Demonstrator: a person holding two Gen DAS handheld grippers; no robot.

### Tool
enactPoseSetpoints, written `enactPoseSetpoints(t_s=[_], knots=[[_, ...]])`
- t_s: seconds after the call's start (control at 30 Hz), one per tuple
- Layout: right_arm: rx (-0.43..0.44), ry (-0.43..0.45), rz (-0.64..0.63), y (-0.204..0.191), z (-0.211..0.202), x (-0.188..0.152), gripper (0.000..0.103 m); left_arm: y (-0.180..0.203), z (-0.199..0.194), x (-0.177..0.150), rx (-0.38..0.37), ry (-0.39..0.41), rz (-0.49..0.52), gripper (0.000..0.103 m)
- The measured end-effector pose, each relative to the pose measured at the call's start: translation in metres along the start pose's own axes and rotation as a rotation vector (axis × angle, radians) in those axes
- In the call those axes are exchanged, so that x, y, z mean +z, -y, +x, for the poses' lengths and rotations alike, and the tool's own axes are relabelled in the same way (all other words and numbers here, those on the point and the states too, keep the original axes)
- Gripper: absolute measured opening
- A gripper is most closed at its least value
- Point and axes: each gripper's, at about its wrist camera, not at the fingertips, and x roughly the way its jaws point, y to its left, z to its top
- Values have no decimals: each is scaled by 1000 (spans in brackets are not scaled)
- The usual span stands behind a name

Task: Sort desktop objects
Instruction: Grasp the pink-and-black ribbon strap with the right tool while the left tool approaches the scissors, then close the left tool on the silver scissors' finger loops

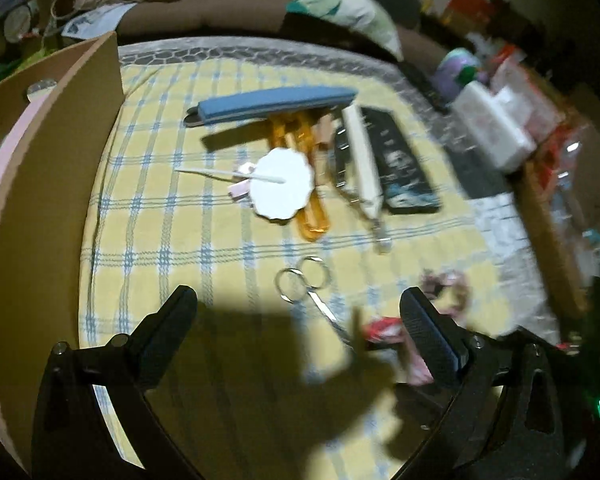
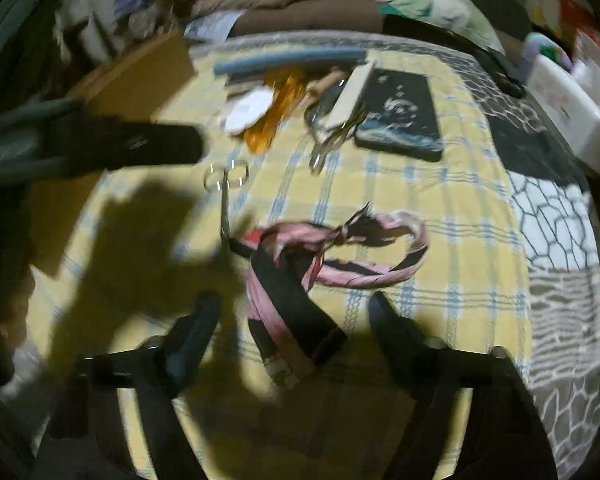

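Note:
Small silver scissors (image 1: 308,288) lie on the yellow checked cloth (image 1: 180,216), just ahead of my open, empty left gripper (image 1: 300,312). Beyond them lie a white scalloped disc (image 1: 281,184), an orange clip (image 1: 312,216), a blue nail buffer (image 1: 276,105), a cream nail file (image 1: 364,160), metal tools (image 1: 342,152) and a black patterned case (image 1: 396,160). My right gripper (image 2: 294,312) is open and empty, its fingers either side of a pink and black ribbon (image 2: 332,252). The scissors (image 2: 225,184) lie left of the ribbon. The left gripper (image 2: 132,146) shows at the left.
A cardboard box wall (image 1: 56,184) stands along the left of the cloth. A white plastic box (image 1: 496,128) and clutter sit at the right edge; it also shows in the right wrist view (image 2: 572,112). A brown sofa (image 1: 220,4) with a cushion is behind the table.

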Motion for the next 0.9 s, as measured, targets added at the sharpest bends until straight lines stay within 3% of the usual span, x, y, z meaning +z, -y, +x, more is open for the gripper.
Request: enactPoseSetpoints(t_s=[0.1, 0.2, 0.27, 0.3, 0.37, 0.43, 0.47, 0.67, 0.8, 0.83, 0.87, 0.9], knots=[[-39, 23, -53, -3, 1, -4, 50, 7, 20, -2, 48, -12, 16, 100], [-7, 41, 10, 12, -4, -6, 11, 14, 30, -3, 105, -2, 59, 100], [5, 54, 55, 23, -8, -9, 10, 18, 38, -4, 147, 2, 91, 95], [6, 62, 79, 30, -11, -10, 10, 21, 43, -5, 154, -3, 109, 84], [24, 89, 139, 42, -19, -9, 10, 26, 42, -8, 162, 34, 147, 72], [43, 121, 188, 51, -29, -6, 10, 31, 39, -10, 145, 56, 175, 37], [53, 146, 215, 56, -37, -3, 10, 33, 37, -11, 140, 61, 186, 32], [105, 264, 259, 59, -74, 11, 10, 25, 25, -12, 23, 61, 147, 30], [136, 320, 238, 51, -95, 23, 10, 16, -5, -15, -46, 110, 126, 30], [141, 333, 232, 47, -101, 27, 10, 15, -14, -15, -60, 118, 126, 29], [151, 348, 227, 44, -107, 30, 10, 14, -23, -16, -73, 125, 126, 21], [160, 368, 223, 40, -114, 34, 10, 12, -33, -15, -87, 133, 122, 22]])
